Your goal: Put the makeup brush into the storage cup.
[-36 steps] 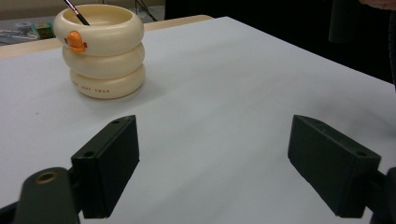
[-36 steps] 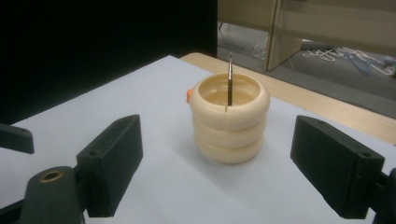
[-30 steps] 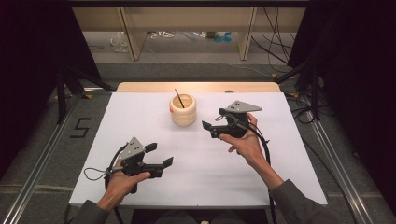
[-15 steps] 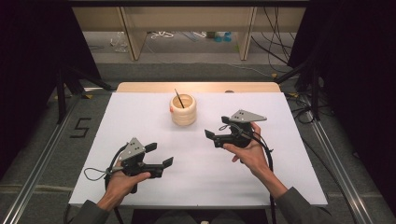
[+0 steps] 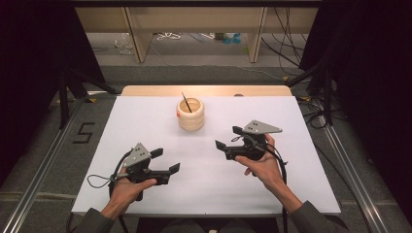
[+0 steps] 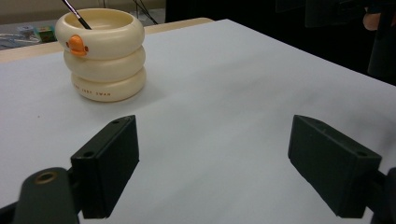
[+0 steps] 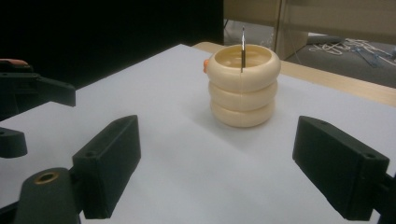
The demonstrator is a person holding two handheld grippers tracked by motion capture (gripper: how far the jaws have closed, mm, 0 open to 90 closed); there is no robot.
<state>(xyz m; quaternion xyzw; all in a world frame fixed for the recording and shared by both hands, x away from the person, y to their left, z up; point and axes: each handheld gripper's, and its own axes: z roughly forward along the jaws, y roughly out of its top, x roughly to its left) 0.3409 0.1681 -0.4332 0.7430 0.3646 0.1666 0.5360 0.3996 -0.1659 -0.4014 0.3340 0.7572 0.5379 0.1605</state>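
Observation:
A cream holder shaped like three stacked rings stands upright at the back middle of the white table. A thin dark stick leans inside it, and an orange knob sits on its side. My left gripper rests open near the front left, jaws wide apart and empty. My right gripper is held open just right of centre, pointing left toward the holder, nothing between its jaws. In the left gripper view the holder is ahead to the left.
A wooden strip edges the table's far side. Metal rails run along both sides. Shelving legs and cables lie on the floor beyond. Each gripper trails a black cable.
My right gripper has drawn back from the holder, moving right and toward the front, still open. The left gripper has stayed where it was.

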